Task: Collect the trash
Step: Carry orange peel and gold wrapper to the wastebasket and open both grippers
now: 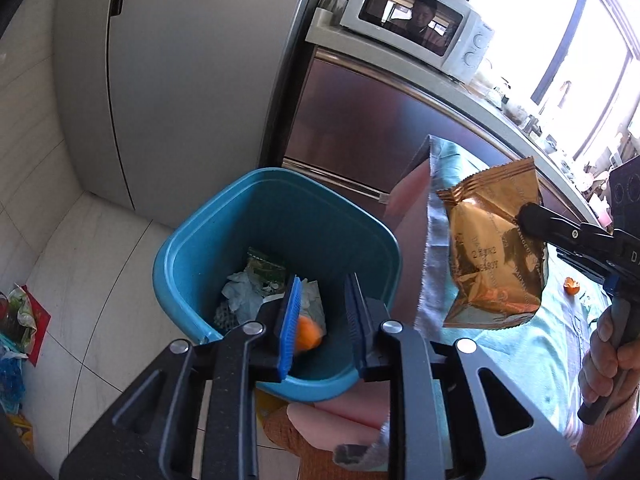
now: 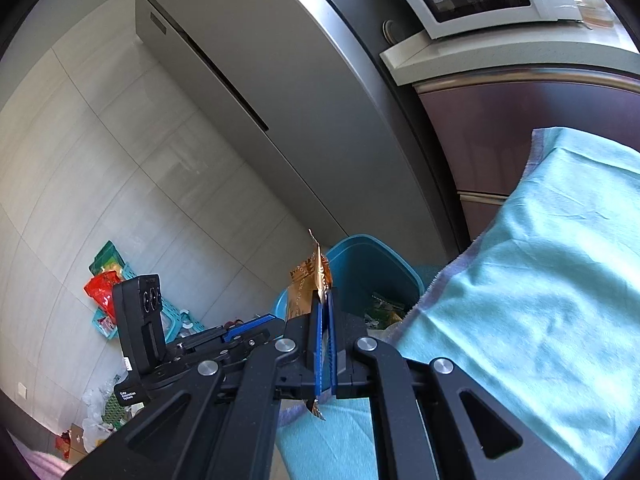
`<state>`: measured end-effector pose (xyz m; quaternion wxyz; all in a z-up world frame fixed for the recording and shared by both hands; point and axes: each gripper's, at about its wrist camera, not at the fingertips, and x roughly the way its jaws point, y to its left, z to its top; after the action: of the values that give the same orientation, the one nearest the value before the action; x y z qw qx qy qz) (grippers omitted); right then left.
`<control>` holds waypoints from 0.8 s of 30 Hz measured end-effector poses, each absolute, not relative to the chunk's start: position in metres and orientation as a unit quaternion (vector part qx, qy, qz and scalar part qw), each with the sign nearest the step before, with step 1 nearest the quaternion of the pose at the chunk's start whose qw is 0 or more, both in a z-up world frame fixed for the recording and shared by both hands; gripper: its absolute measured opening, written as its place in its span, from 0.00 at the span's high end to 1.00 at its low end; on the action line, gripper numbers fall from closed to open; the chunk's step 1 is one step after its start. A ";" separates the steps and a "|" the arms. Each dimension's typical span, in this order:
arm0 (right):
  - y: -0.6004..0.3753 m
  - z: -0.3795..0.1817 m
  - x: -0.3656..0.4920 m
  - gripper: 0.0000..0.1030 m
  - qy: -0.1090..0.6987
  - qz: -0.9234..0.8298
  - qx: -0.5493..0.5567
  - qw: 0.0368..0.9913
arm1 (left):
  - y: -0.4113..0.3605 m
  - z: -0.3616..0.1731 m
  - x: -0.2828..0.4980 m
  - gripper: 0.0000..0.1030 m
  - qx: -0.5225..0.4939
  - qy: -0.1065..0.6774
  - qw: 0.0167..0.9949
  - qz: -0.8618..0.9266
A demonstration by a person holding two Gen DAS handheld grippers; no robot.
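Clearly we have the gold snack wrapper [image 1: 494, 248] pinched at its edge in our right gripper [image 2: 325, 344], beside the blue bin [image 1: 276, 276]; it looks light, crinkly, slippery. Our left gripper [image 1: 322, 320] hangs spread over the bin.

My right gripper [image 2: 325, 336] clamped on gold wrapper [image 2: 308, 284]. Blue bin [image 2: 372, 264] just beyond, trash inside. Teal cloth [image 2: 520, 280] at right.

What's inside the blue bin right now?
The blue bin holds crumpled white paper, a green wrapper and an orange piece; the left gripper hides the rest.
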<state>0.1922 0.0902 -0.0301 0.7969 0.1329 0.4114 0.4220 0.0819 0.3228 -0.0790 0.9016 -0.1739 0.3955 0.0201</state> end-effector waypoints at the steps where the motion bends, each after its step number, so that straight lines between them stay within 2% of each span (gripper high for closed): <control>1: 0.094 -0.032 0.194 0.98 0.414 0.421 0.131 0.796 | 0.324 -0.081 0.084 0.80 -0.173 0.397 0.901 0.022; 14: 0.139 -0.062 0.214 0.98 0.457 0.403 0.108 0.785 | 0.333 -0.096 0.096 0.82 -0.196 0.398 0.896 0.027; 18: 0.154 -0.074 0.219 0.95 0.476 0.401 0.103 0.776 | 0.334 -0.095 0.093 0.78 -0.201 0.392 0.897 0.030; 22: 0.163 -0.082 0.224 0.82 0.488 0.391 0.103 0.773 | 0.335 -0.093 0.090 0.76 -0.202 0.388 0.899 0.032; 24: 0.162 -0.084 0.223 0.80 0.490 0.391 0.104 0.772 | 0.334 -0.092 0.088 0.76 -0.203 0.387 0.899 0.031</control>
<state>0.2229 0.1618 -0.0839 0.7721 0.1036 0.4898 0.3914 0.0884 0.3338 -0.0921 0.8990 -0.2027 0.3871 0.0308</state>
